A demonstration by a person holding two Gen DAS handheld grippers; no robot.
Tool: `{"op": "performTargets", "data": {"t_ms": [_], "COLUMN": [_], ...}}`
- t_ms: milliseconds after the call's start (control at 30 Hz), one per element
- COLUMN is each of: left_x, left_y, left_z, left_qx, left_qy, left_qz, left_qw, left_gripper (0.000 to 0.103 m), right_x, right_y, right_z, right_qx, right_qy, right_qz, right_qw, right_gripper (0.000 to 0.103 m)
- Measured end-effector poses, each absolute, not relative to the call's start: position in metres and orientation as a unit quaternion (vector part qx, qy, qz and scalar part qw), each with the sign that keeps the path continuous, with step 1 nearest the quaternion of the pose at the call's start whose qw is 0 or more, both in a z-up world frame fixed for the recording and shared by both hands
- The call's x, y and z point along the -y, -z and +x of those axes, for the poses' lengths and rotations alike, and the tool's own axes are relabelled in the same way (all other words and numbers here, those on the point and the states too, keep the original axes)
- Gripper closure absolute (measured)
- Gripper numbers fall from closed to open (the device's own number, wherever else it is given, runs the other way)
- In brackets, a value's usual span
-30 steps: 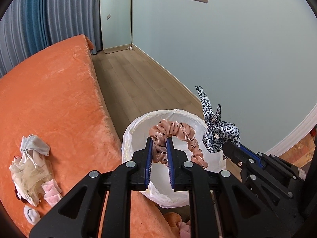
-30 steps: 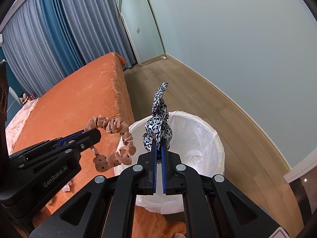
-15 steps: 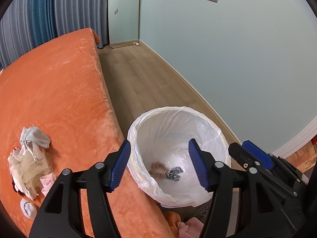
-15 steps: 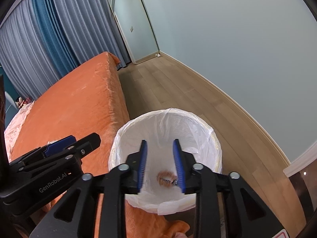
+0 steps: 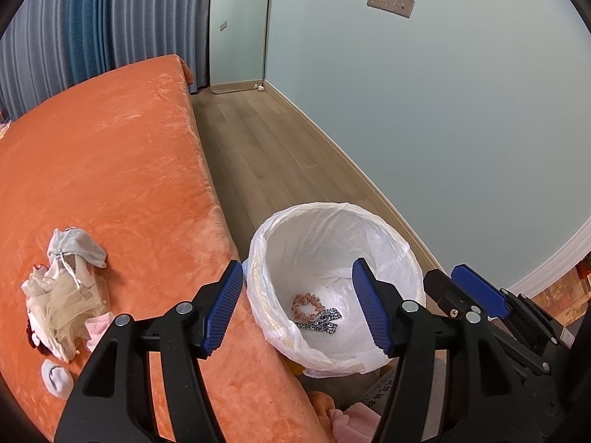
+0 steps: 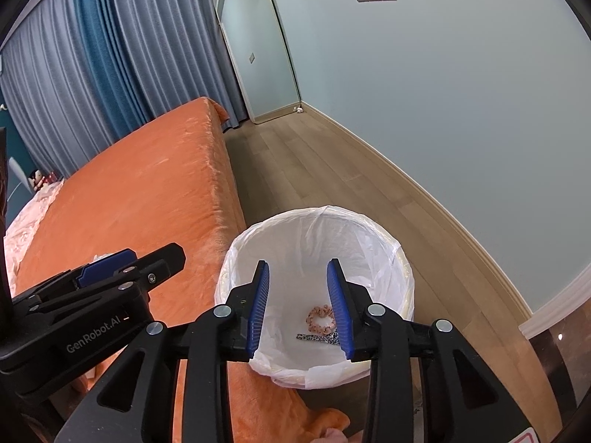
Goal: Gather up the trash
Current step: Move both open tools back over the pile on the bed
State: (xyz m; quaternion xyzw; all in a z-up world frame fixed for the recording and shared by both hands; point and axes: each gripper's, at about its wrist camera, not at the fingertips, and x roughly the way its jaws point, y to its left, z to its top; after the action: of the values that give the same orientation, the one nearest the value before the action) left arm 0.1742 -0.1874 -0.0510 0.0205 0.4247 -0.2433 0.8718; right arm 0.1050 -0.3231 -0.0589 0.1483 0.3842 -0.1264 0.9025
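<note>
step in hand, as judged: the drop is done. both tools hover over the bin with nothing between their blades.

left gripper [image 5: 297,308], lower centre of the left wrist view: black plastic arms, ribbed blue pads, jaws spread wide and empty. right gripper [image 6: 301,308], lower centre of the right wrist view: same build, jaws apart by a narrower gap, also empty.

just beyond the blades: round wastebasket lined with a thin crinkled white plastic bag [image 5: 388,227], standing on the floor against the bed's edge. at its bottom lie a peach ruffled fabric scrunchie [image 5: 306,307], ring-shaped with dark dots, and touching it a black-and-white leopard-print fabric hair tie [image 5: 322,324], flat and limp.

left of frame, left wrist view: pile of crumpled pale cloth items [image 5: 64,295] on the plush orange velvet bedspread [image 5: 110,170]; a small white sock-like piece [image 5: 56,378] lies just below it.

farther: pale wood plank floor [image 5: 258,147], matte pale blue wall [image 5: 443,110], tall leaning mirror [image 6: 258,51], pleated blue-grey curtains [image 6: 92,59].

next move, as judged: swing a gripper left to the pile and pinch soft cloth; folds may slip or drag neighbours.
</note>
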Motion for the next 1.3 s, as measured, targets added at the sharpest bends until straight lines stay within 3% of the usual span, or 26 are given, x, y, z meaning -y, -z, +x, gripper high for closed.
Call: {"op": "performTargets", "data": {"t_ms": [333,467,967,1300], "left_x": [0.135,0.103,-0.055,-0.117], "left_y": [0.045,0.049,0.108,0.143], "left_z": [0.172,0.172,0.170,0.168], "left_qx": [-0.422,-0.423,-0.474,-0.505], "left_qy": [0.216,0.195,0.069,0.025], "left_qz": [-0.004,-0.015,-0.073,-0.094], "left_qw": [0.881,0.885,0.875,0.857], "left_gripper": [0.044,0.039,0.035,0.035], "right_x": [0.285,0.262,0.156,0.094], "right_y": [0.048,0.050,0.070,0.094], "right_z": [0.104,0.105,0.118,0.130], "right_qx": [-0.387,-0.393,-0.427,-0.455], "right_qy": [0.105,0.088,0.018,-0.013], "right_qz": [0.126,0.119,0.084,0.060], "right_qw": [0.908,0.908,0.900,0.888], "right_gripper": [0.064,0.062,0.057,0.057]}}
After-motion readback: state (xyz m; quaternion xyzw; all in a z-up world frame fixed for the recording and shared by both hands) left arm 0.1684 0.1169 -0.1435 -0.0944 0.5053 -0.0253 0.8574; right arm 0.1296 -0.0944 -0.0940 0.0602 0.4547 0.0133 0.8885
